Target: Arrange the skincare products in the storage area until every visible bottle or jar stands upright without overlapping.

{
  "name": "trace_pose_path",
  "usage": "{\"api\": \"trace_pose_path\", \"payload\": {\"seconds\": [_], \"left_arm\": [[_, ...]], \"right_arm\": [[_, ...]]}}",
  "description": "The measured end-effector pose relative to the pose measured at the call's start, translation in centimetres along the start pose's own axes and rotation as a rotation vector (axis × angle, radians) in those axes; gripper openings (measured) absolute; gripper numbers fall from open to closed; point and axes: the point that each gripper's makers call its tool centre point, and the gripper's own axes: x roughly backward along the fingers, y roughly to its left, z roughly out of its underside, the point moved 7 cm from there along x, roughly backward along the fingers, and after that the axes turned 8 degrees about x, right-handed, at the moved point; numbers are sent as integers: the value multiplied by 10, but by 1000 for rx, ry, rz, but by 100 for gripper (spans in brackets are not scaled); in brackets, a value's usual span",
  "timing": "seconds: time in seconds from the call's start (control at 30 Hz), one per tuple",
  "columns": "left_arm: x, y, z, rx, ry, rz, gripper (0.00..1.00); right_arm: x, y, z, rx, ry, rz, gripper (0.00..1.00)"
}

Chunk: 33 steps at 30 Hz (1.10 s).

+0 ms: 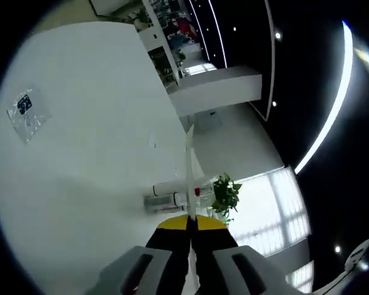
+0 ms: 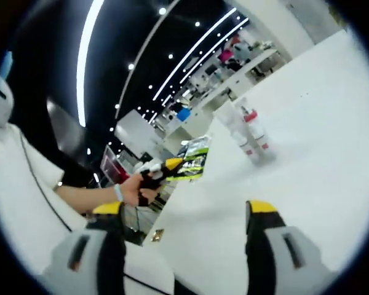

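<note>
The left tool (image 1: 190, 224) is clamped on a thin green-printed packet (image 2: 194, 161), likely clearing it off the white table (image 1: 92, 184) beside the clear bottles (image 2: 249, 135), while the right tool (image 2: 184, 212) gapes apart.

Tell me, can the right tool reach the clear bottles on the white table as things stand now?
Probably yes. The right tool is open, and only bare white table lies between it and the clear bottles. The left tool, shut on a flat packet, stays off to the side.
</note>
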Motion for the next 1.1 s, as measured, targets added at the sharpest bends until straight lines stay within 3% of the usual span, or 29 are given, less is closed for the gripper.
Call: {"api": "trace_pose_path", "payload": {"seconds": [0.23,0.6,1.1], "left_arm": [[-15,9,-8,12,9,-46,1],[-37,27,-23,-19,41,-103,1],[-59,53,-29,-3,71,-121,1]], "right_arm": [[8,-3,-2,-10,-38,35,78],[24,-8,-3,-12,-33,98,78],[18,-11,-10,-19,22,132,77]]}}
